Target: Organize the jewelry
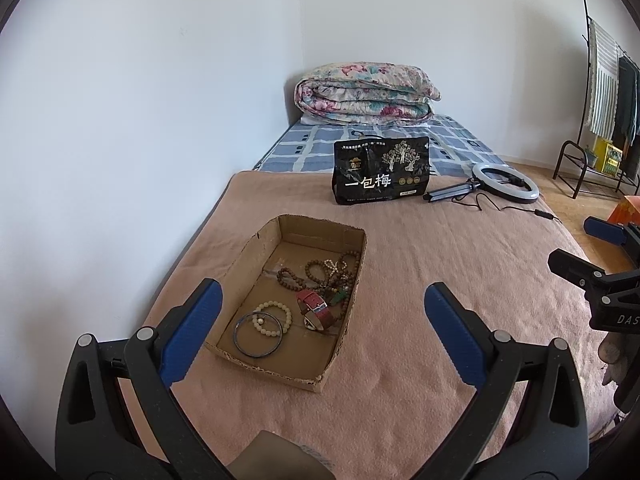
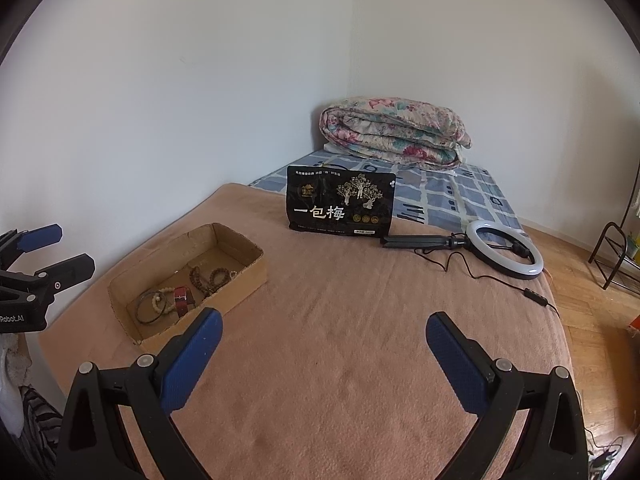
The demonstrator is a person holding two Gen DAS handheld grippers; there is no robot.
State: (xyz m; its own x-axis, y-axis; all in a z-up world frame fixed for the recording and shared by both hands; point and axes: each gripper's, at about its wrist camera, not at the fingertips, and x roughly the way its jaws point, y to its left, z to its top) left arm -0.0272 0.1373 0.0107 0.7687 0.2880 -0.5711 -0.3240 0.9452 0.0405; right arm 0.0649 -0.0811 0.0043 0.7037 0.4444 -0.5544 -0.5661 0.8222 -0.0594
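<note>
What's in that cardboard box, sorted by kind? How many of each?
In the cardboard box:
Cream bead bracelet: 1
Dark metal bangle: 1
Red-strap watch: 1
Tangle of brown bead strands: 1 heap; strand count unclear
Total: 4 groups, 3 single pieces plus the tangle.

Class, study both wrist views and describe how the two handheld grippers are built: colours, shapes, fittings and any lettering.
The left gripper and right gripper match: black plastic V-shaped frames with triangular cut-outs, silver round pivot pins, and jaws faced with ribbed blue pads. White lettering appears on each body, "Robot.AI" on the left one and "DAS" on the right, both cut off by the frame edge.
</note>
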